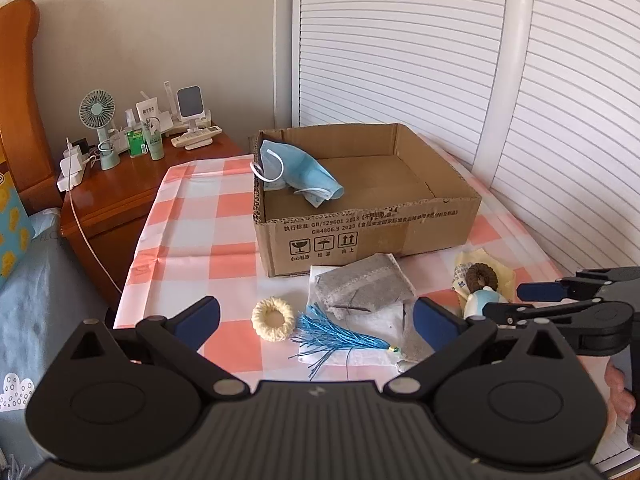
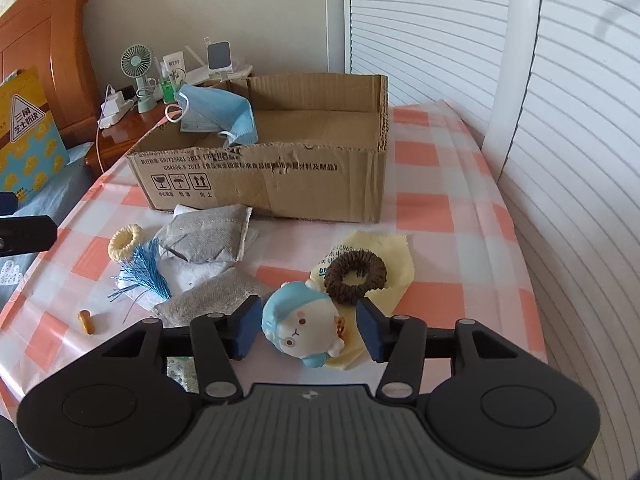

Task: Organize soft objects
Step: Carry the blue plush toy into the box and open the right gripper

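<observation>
right gripper angled down, jaws spread astride plush toy | left gripper jaws wide, empty

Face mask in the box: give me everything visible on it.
The face mask is a light blue disposable one, thin pleated fabric with white ear loops. It is crumpled and folded, draped over the left rear corner of the cardboard box, partly hanging inside, one loop dangling outside the wall. Only the box touches it; neither gripper is near it.
</observation>
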Demonstrator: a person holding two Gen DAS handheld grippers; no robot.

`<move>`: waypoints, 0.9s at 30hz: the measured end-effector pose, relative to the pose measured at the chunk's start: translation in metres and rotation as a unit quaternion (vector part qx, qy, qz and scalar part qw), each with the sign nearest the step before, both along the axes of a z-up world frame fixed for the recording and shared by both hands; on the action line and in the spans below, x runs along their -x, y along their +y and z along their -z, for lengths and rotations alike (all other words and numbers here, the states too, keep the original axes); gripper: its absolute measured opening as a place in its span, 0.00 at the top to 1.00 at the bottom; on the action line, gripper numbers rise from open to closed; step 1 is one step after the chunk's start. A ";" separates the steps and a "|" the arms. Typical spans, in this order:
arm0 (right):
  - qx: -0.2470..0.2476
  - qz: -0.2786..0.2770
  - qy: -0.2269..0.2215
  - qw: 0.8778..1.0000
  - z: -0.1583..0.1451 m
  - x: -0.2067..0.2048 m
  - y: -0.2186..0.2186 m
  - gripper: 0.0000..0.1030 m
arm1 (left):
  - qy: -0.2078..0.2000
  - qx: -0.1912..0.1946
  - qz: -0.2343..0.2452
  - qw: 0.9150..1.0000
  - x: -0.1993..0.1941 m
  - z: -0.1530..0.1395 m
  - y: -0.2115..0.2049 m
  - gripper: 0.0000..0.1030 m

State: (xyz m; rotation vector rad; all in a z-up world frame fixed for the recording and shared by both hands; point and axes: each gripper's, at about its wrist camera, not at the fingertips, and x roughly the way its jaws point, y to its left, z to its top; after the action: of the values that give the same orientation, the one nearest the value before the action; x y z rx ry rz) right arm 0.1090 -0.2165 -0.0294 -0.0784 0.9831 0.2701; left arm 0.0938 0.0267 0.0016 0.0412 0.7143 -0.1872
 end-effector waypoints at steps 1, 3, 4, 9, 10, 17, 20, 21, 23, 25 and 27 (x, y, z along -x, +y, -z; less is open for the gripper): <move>0.001 0.004 0.002 1.000 0.004 -0.001 0.000 0.41 | 0.000 0.000 0.002 1.000 0.000 0.001 0.000 0.01; 0.000 0.008 0.005 1.000 0.010 -0.004 0.001 0.37 | 0.001 0.001 0.006 1.000 -0.001 0.002 0.000 0.01; -0.004 0.008 0.007 1.000 0.012 -0.006 0.002 0.36 | 0.001 0.001 0.007 1.000 -0.001 0.002 0.000 0.01; -0.002 -0.001 0.014 1.000 0.019 -0.011 0.010 0.34 | 0.005 0.003 0.013 1.000 -0.003 0.005 0.001 0.01; -0.002 -0.003 0.018 1.000 0.021 -0.011 0.011 0.34 | 0.006 0.003 0.014 1.000 -0.004 0.005 0.001 0.01; 0.005 -0.014 0.027 1.000 0.020 -0.009 0.014 0.51 | 0.013 0.008 0.010 1.000 -0.007 0.009 0.006 0.01; 0.016 -0.026 0.017 0.999 0.009 -0.004 0.016 0.51 | 0.015 0.009 0.010 1.000 -0.008 0.011 0.007 0.01; 0.017 -0.029 0.013 0.999 0.004 -0.003 0.016 0.51 | 0.015 0.009 0.009 1.000 -0.008 0.011 0.007 0.01; 0.018 -0.036 0.003 0.999 -0.007 -0.002 0.016 0.51 | 0.016 0.010 0.010 1.000 -0.008 0.011 0.007 0.01; 0.019 -0.042 -0.010 0.999 -0.020 -0.003 0.016 0.51 | 0.014 0.011 0.012 1.000 -0.007 0.012 0.007 0.01; 0.017 -0.049 -0.023 0.998 -0.032 -0.008 0.017 0.51 | 0.010 0.012 0.014 1.000 -0.006 0.011 0.007 0.01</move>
State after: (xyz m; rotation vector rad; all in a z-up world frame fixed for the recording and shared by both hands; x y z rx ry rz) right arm 0.1168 -0.1997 0.0025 -0.1638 0.9390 0.3402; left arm 0.1003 0.0335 -0.0093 0.0262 0.7309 -0.2227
